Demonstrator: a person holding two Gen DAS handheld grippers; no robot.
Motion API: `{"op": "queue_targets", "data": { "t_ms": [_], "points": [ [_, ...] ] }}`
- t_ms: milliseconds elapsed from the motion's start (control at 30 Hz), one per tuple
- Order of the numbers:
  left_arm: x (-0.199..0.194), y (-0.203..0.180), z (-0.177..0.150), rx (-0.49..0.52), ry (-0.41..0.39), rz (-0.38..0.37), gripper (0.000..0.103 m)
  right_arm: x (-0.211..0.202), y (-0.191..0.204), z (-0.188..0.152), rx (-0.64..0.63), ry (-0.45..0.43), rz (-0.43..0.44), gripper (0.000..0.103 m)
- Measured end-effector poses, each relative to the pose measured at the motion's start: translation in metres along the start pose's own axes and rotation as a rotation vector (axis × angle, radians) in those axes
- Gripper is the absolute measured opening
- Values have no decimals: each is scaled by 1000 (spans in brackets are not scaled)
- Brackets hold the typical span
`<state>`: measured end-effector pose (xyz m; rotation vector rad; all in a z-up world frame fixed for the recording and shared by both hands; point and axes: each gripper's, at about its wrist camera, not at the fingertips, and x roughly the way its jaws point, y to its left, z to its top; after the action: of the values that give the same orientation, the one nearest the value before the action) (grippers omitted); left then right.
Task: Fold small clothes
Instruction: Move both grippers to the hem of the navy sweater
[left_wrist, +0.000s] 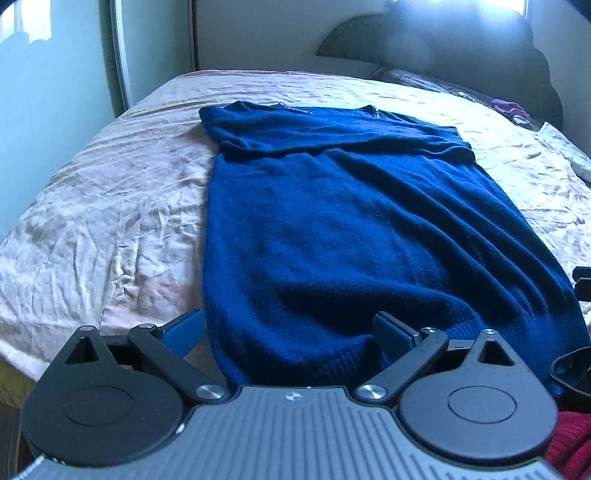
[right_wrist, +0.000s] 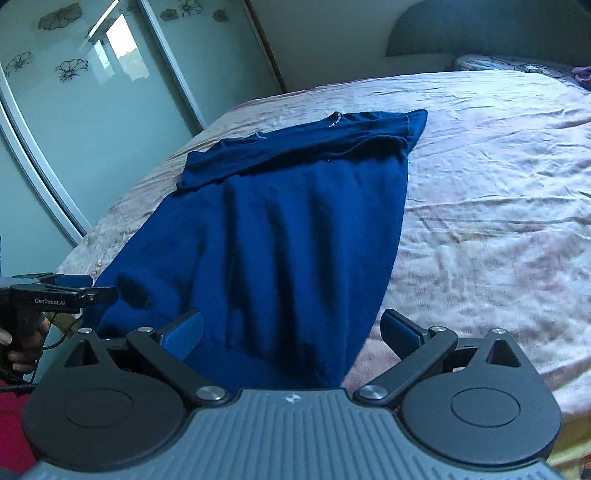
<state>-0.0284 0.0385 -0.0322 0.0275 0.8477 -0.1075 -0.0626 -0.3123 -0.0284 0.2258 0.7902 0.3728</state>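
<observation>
So, from my left wrist camera, the blue sweater (left_wrist: 332, 221) lies flat on the pink bedsheet (left_wrist: 110, 184). It runs long-ways straight away from me, with the neck end far off and the bottom hem right at my tool. The sleeves look folded in across the top. My left gripper (left_wrist: 288, 332) is spread wide and holds nothing. Its fingers sit on each side of the sweater's near left corner, with the hem between them. I think this is the corner I should pinch next.

Now my right wrist camera. The same sweater (right_wrist: 288, 229) stretches away from me again, leaning a little to the left. My right gripper (right_wrist: 291, 332) is wide apart too, and empty. It sits at the near right corner of the hem, with cloth between its fingers. I can see my other tool low on the left, by the other corner. Both tools are equally near the hem, so I guess both should grab and carry it up toward the neck.
</observation>
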Motion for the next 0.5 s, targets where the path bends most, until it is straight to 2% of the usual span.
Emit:
{"op": "queue_targets", "data": {
  "t_ms": [167,500],
  "points": [
    [2,2,0,-16,12,33,99,0,0,-3,-22,7,1,103],
    [10,5,-1,-38,48,89,99,0,-14,-8,28,25,3,102]
  ]
}}
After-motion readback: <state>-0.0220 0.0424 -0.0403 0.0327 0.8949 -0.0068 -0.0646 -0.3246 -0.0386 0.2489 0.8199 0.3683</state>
